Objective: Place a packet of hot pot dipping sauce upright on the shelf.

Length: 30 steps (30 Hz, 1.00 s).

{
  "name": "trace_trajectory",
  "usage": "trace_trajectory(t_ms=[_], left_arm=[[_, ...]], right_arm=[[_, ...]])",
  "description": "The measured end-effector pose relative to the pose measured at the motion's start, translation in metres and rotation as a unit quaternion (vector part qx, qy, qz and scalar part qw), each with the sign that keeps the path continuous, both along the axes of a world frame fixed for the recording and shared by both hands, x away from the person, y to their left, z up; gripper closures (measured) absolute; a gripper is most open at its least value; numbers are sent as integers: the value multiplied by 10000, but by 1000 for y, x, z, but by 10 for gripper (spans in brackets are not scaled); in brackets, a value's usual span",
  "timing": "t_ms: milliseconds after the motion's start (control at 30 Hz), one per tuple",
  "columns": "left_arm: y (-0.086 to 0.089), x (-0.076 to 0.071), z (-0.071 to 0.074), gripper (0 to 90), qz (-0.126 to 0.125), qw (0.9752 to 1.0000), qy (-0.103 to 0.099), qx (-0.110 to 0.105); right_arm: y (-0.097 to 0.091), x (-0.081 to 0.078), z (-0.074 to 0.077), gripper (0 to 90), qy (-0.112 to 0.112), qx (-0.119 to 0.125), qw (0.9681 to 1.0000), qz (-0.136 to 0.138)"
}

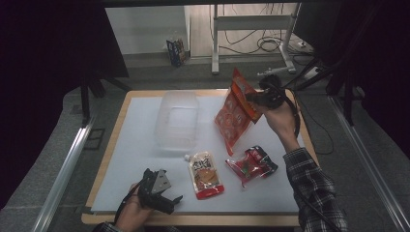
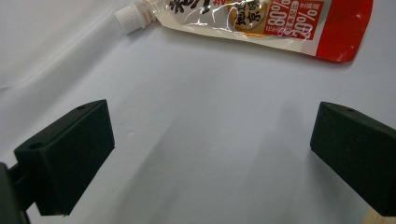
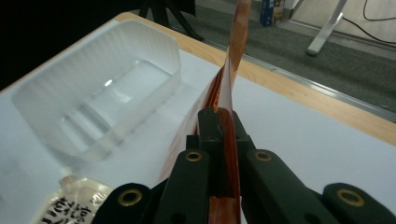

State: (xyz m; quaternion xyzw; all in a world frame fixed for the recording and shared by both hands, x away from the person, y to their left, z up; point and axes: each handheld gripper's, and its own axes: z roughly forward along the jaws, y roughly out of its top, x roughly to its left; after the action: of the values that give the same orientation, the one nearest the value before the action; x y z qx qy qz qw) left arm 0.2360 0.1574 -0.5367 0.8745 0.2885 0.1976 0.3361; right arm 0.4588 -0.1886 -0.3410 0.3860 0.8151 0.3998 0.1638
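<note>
Nearest me, the left gripper [image 1: 159,191] rests low at the table's front edge, jaws spread wide and empty. Just beyond lie one spouted pouch [image 1: 207,175] and one small red packet [image 1: 250,165]. Farther on, the right gripper [image 1: 256,98] pinches the orange packet [image 1: 234,113] by its top edge, above the table beside one clear tub [image 1: 177,120]. The packet looks light, floppy and slick; that edge seam seems the sure hold.

The red-and-white spouted foil pouch [image 2: 261,23] is cut off by the left gripper view's top edge. The flat orange snack packet's [image 3: 236,42] print is unreadable, seen edge-on.
</note>
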Motion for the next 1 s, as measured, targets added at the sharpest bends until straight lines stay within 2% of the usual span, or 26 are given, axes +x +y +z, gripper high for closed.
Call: trace_trajectory(t_ms=[133, 267, 300, 500, 667, 700, 800, 933, 1000], left_arm=[[0, 0, 0, 0, 10, 10000, -11, -17], [2, 0, 2, 0, 25, 10000, -43, 4], [1, 0, 2, 0, 51, 10000, -54, -49], [3, 0, 3, 0, 109, 9999, -53, -115], [4, 1, 4, 0, 192, 9997, -88, -137], [5, 1, 5, 0, 235, 9995, -91, -165], [6, 1, 5, 0, 256, 9994, -106, -188], [6, 1, 5, 0, 227, 9996, -101, -135], [6, 1, 5, 0, 241, 9995, -107, -181]], right_arm=[[12, -3, 6, 884, -61, 48, 9999, 124], [24, -6, 12, 885, -144, -22, 9996, 230], [26, -6, 13, 885, -140, -23, 9995, 272], [33, -6, 18, 885, -196, -118, 9994, 260], [32, -3, 23, 885, -200, 23, 9996, 213], [32, -2, 24, 885, -179, 139, 9995, 221], [34, -1, 26, 885, -162, 256, 9992, 241], [40, 1, 30, 885, -162, 292, 9990, 290], [45, 1, 33, 885, -180, 297, 9988, 345]])
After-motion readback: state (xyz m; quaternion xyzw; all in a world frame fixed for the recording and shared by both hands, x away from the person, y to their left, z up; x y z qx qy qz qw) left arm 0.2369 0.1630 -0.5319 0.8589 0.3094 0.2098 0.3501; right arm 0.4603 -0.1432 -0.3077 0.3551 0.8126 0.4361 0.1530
